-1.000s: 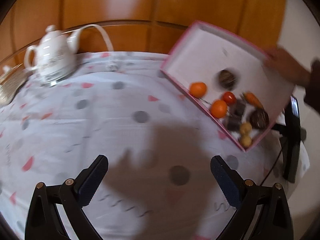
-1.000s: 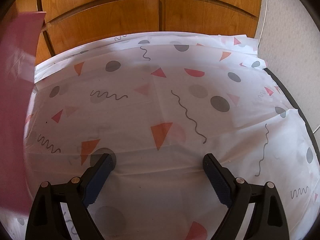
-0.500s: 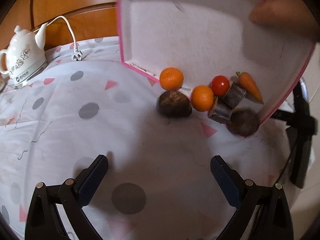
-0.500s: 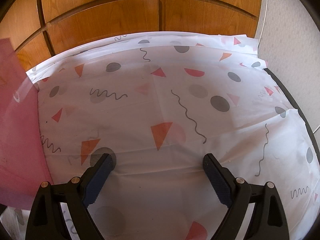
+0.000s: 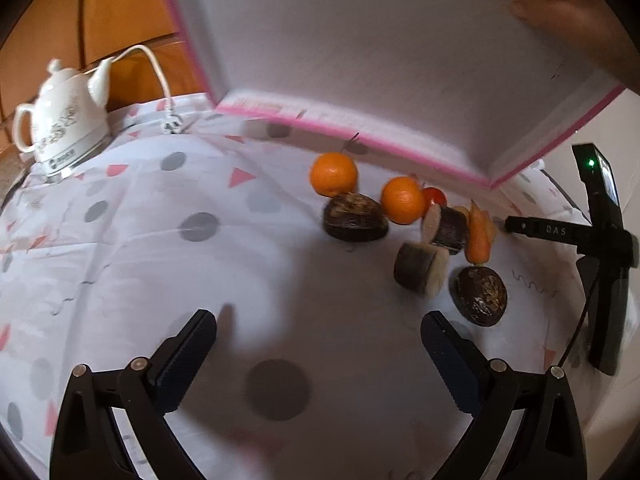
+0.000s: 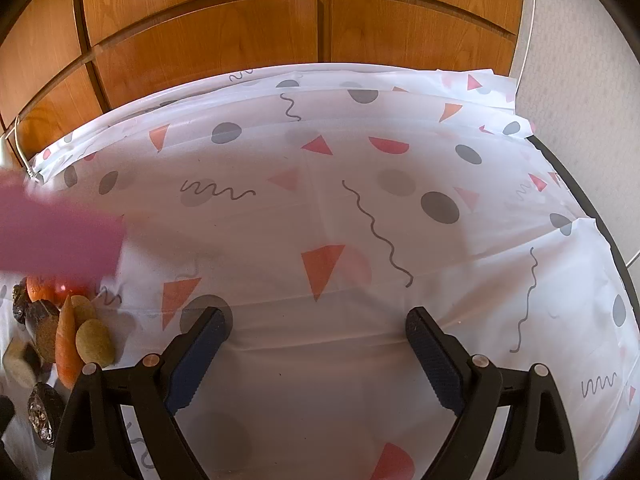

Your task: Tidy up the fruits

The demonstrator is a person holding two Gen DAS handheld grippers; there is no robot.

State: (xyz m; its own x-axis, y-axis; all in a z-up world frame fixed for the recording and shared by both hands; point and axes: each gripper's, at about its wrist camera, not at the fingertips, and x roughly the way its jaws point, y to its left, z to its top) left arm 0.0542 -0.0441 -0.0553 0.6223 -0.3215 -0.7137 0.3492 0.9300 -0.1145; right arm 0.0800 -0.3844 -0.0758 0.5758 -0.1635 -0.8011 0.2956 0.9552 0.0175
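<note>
Pink-rimmed box (image 5: 360, 60) is now tipped up by a hand (image 5: 576, 12), and the fruits (image 5: 402, 200) are spilled onto the tablecloth (image 5: 160, 240), ready for sorting. Left gripper (image 5: 318, 338) and right gripper (image 6: 316, 334) are held wide open, empty.

Thin white printed tablecloth (image 6: 320, 352), smooth, faintly sheened, creased along folds. Glossy varnished wood panelling (image 6: 248, 32) with a bright highlight. Glazed white ceramic teapot (image 5: 64, 120). Pink-edged box (image 5: 360, 40), matt white card inside. Dimpled orange peel (image 5: 334, 174); rough, dark, wrinkled skin on oval fruit (image 5: 354, 218). Ribbed matt pads (image 5: 448, 360) on black plastic gripper arms.
</note>
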